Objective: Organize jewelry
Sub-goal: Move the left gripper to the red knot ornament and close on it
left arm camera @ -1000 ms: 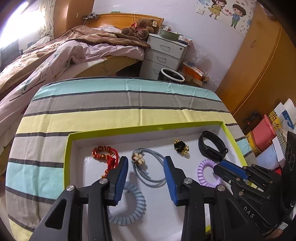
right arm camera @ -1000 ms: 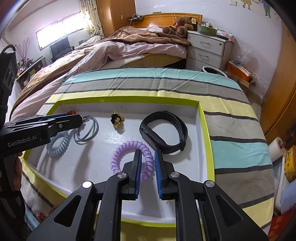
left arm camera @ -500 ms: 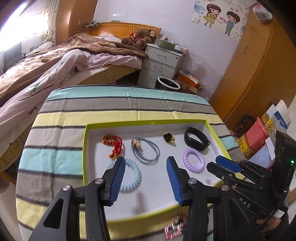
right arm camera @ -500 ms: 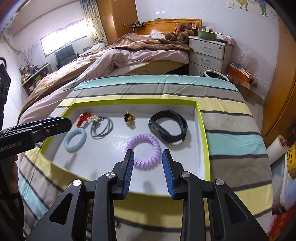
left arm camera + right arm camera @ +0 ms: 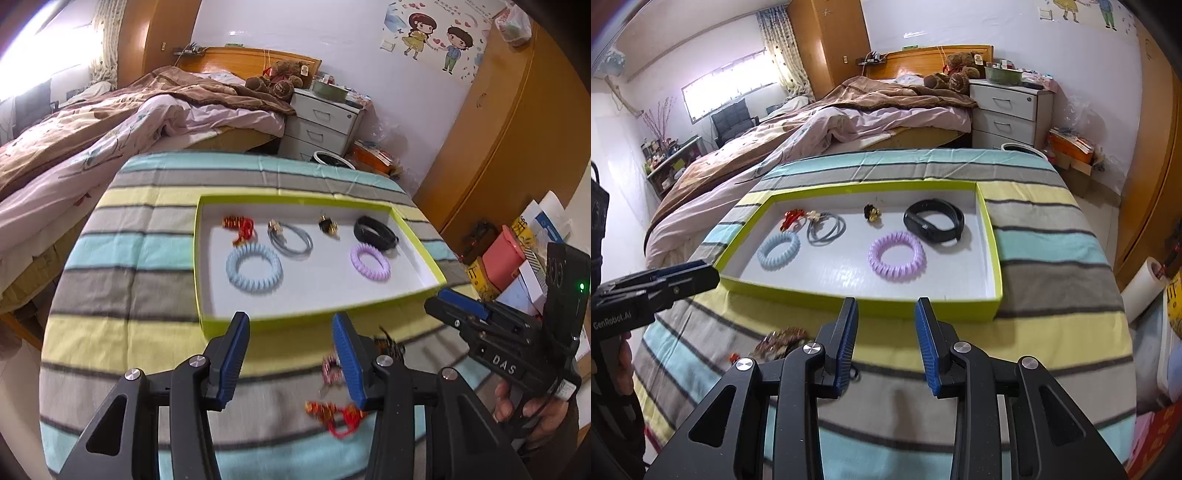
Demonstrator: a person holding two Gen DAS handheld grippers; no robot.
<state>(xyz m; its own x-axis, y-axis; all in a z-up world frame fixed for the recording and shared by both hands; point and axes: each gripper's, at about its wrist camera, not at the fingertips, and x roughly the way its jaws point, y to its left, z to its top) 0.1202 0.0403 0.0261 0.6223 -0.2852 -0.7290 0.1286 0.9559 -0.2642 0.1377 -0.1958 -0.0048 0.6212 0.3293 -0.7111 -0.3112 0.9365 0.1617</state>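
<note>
A green-rimmed white tray lies on the striped cloth. In it are a blue coil band, a purple coil band, a grey hair tie, a red bead piece, a black-gold clip and a black wristband. On the cloth before the tray lie a pink bracelet, a red bead piece and a dark clip. My left gripper and right gripper are both open and empty, held above the cloth near the tray's front edge.
The striped table drops off at right, with a paper roll and boxes beside it. A bed and white drawers stand behind. A wardrobe is at the right.
Both grippers pulled back from over the tray to above the cloth in front of it. The right gripper opened and left the purple coil band in the tray.
</note>
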